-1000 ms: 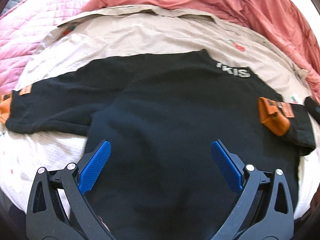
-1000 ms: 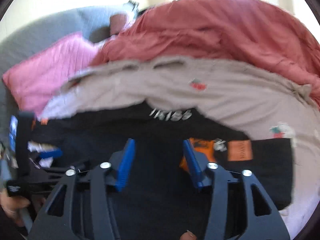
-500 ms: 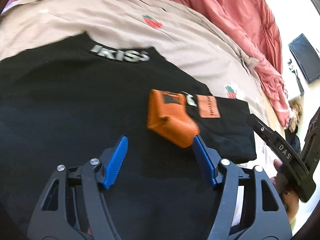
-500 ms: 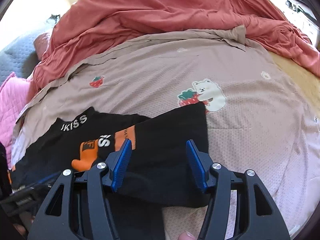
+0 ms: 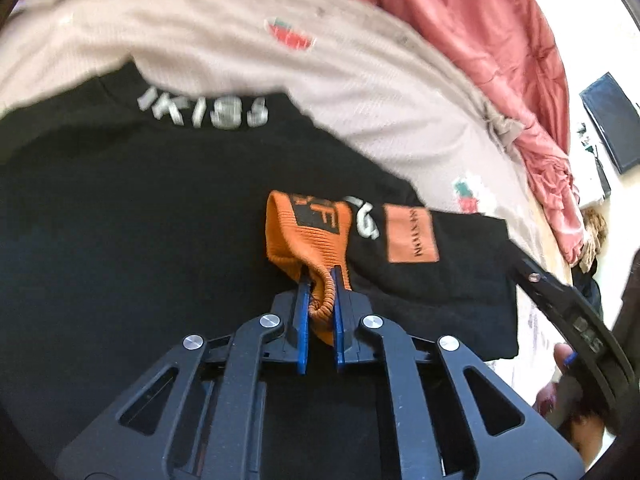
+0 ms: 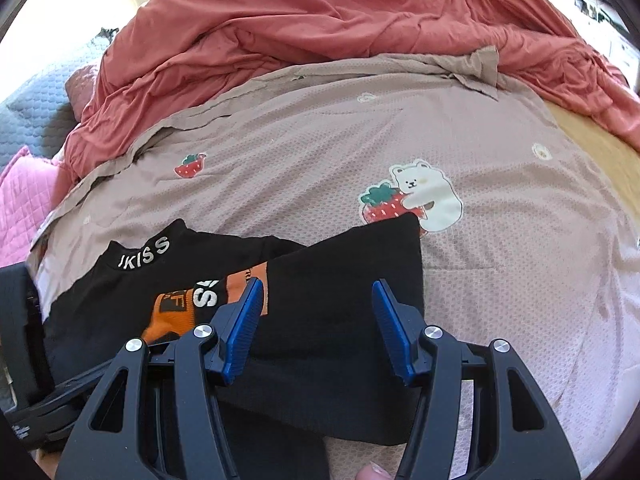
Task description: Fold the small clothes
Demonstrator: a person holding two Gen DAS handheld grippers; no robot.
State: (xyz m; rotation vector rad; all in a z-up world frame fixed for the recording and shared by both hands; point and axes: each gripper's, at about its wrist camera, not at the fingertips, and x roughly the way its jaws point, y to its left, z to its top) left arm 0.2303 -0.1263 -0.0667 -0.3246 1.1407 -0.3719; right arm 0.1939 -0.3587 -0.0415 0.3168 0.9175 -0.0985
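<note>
A small black sweatshirt [image 5: 140,220] with white collar lettering lies flat on a beige bed sheet [image 5: 380,80]. Its right sleeve [image 5: 460,280] is folded in over the body, ending in an orange ribbed cuff [image 5: 308,232]. My left gripper [image 5: 320,280] is shut on the orange cuff. In the right wrist view, my right gripper [image 6: 318,316] is open and hovers just above the folded black sleeve [image 6: 352,280]; the cuff [image 6: 172,312] shows to its left.
A rumpled red-pink duvet [image 6: 320,20] is heaped at the back of the bed. A pink quilted pillow [image 6: 20,208] lies at far left. The sheet [image 6: 500,260] with bear and strawberry prints stretches to the right. A dark screen [image 5: 612,120] stands beyond the bed.
My left gripper has swung right from the shirt's body to the orange cuff and closed on it. My right gripper has stayed open and held nearly still over the folded sleeve.
</note>
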